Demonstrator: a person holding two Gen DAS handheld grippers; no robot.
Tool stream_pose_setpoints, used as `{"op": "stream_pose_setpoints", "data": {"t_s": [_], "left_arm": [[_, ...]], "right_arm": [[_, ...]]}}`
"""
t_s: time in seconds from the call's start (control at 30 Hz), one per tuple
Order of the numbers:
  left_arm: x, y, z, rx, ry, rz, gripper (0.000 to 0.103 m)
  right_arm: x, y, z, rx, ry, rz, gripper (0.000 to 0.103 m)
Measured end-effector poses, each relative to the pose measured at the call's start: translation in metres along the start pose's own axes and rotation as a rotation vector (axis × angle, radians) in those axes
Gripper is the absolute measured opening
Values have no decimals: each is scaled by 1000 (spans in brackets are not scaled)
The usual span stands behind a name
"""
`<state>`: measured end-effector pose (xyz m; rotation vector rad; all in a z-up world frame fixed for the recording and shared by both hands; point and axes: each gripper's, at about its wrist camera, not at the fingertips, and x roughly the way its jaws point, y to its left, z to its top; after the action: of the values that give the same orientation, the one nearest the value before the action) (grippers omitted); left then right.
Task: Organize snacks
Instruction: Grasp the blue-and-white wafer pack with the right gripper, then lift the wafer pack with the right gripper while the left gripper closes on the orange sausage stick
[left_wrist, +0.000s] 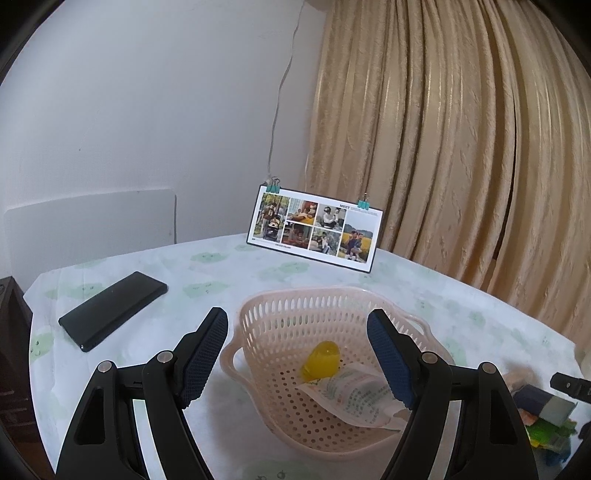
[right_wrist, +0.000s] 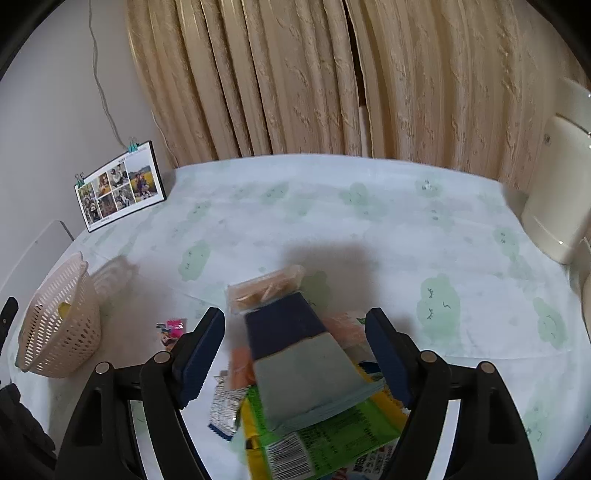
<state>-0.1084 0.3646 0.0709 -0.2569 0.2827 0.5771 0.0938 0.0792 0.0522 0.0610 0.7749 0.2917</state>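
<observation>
The left gripper (left_wrist: 297, 354) hangs over the basket (left_wrist: 280, 314), jaws wide. The right gripper (right_wrist: 295, 354), jaws wide, straddles a blue-grey box (right_wrist: 306, 365) atop the snack pile.

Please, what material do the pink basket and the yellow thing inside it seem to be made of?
The basket looks like moulded plastic, pale pink with a matte finish: its walls and floor carry even rows of slots and holes, and its handles are formed in one piece with the rim. The yellow thing looks like glossy translucent plastic or jelly: light glows through it. Which of the two, I cannot tell.

soft daylight, fisheye edges, slight blur
</observation>
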Motion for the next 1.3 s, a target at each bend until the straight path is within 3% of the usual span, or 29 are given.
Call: {"op": "stream_pose_setpoints", "data": {"t_s": [0.27,0.7,0.9,1.3], "left_arm": [[0,-3,-2,14,1,1,78],[-6,-12,-4,48,-19,-12,78],[-11,-29,-5,99,-8,-54,78],[-26,-81,-14,252,67,-206,78]], "right_arm": [[21,-3,-7,-10,89,31,76],[29,4,-16,-100,107,-23,78],[28,-4,-15,-68,107,-17,53],[9,-15,-14,-17,72,-24,53]]}}
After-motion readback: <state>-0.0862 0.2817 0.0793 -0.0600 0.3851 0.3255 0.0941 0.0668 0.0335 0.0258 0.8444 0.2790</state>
